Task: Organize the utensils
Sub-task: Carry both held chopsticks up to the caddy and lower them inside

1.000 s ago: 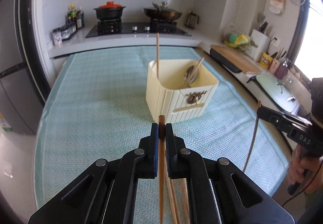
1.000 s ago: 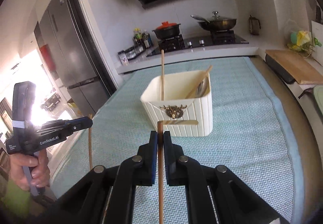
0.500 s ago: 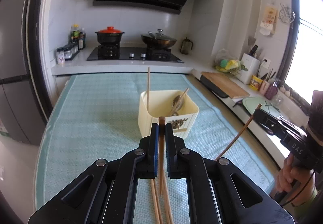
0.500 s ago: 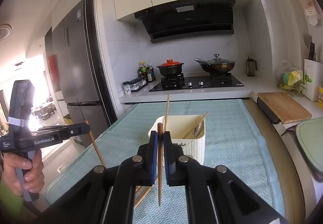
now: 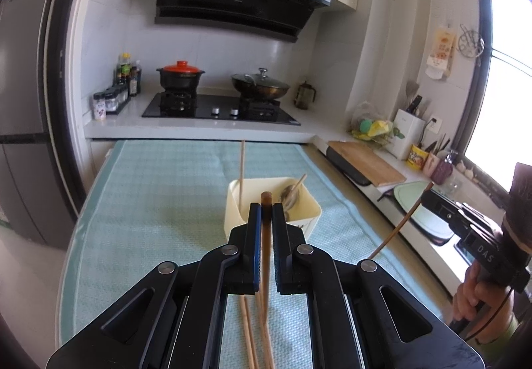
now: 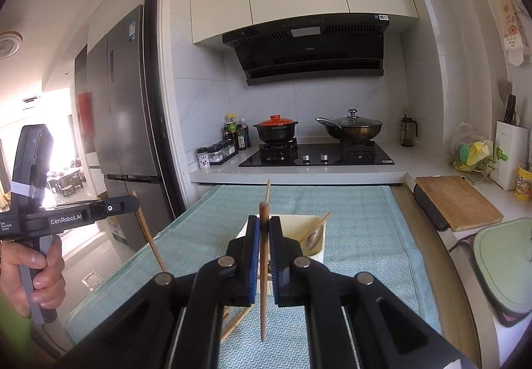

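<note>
Two thin brown wooden chopsticks are being held up over the table, one per gripper. In the left wrist view the left gripper (image 5: pixel 266 206) is seen clamped tight on its chopstick (image 5: pixel 265 236), the rounded top poking up just above the fingertips and the shaft running down out of frame. The right gripper (image 6: pixel 264 224) is pinched shut the same way on the other chopstick (image 6: pixel 263 276), and only the right wrist view shows that one's full length, with the lower tip hanging free above the cloth.

Beyond both sets of jaws, the cream ribbed plastic utensil box (image 5: pixel 311 219) is seen standing on the pale teal woven tablecloth (image 5: pixel 159 202). A single chopstick (image 5: pixel 242 166) is leaned upright in the box's left corner, and a metal spoon with a wooden handle (image 5: pixel 292 194) is lying at a slant inside. More loose chopsticks (image 5: pixel 247 329) on the cloth are picked up below the left gripper; in the right view only a bit of them is visible.

Each view catches the opposite gripper from the side: the right one at the right edge of the left view, chopstick slanting down and left, and the left one with a hand (image 6: pixel 36 272) round its handle at the left edge of the right view.

The fridge (image 6: pixel 126 96) is only clearly shown in the right view, the bright window (image 5: pixel 505 76) only in the left. The black hob (image 6: pixel 316 154) with a red-lidded pot (image 6: pixel 276 129) and a wok (image 6: pixel 352 128) is shared by both.
</note>
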The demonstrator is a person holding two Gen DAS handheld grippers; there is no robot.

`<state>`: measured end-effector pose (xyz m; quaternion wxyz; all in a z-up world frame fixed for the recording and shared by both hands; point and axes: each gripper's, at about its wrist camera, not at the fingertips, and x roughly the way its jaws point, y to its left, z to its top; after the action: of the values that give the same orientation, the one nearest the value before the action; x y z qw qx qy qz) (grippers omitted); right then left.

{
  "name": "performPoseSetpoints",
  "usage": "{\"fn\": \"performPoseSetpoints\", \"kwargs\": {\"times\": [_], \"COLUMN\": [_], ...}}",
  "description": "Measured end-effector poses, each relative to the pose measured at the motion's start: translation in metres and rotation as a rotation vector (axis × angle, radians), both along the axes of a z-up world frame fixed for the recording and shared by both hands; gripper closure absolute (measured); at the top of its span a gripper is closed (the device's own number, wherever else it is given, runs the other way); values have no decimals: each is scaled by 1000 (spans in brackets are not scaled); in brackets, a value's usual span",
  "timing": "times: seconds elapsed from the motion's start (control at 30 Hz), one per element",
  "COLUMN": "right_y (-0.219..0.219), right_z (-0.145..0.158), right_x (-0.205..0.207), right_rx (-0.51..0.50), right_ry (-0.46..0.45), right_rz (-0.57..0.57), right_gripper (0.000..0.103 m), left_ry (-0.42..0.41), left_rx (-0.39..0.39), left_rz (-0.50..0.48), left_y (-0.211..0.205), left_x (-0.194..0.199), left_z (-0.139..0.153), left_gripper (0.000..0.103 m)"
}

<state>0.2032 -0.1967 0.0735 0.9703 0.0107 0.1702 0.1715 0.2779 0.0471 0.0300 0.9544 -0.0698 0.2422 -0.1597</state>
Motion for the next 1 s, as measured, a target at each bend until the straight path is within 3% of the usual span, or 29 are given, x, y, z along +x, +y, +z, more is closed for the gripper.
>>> {"fn": "performPoseSetpoints", "kwargs": {"times": [0.4, 0.57, 0.8, 1.0], "right_y": [3, 17, 25, 37], "right_z": [64, 75, 32, -29], "right_x": [48, 93, 169, 236], "right_rx": [-51, -78, 19, 12], "right_ry": [-139, -168, 12, 253], "right_rz": [-21, -37, 8, 46], "right_gripper": [97, 97, 97, 97], "left_ry": [-165, -165, -11, 140], "left_rx": [-37, -12, 71, 94], "left_rz": [43, 63, 50, 34], "left_y": [-1, -18, -46, -58], "left_x": [42, 87, 156, 197], "left_z": [75, 78, 31, -17], "left_gripper": [99, 99, 99, 99]}}
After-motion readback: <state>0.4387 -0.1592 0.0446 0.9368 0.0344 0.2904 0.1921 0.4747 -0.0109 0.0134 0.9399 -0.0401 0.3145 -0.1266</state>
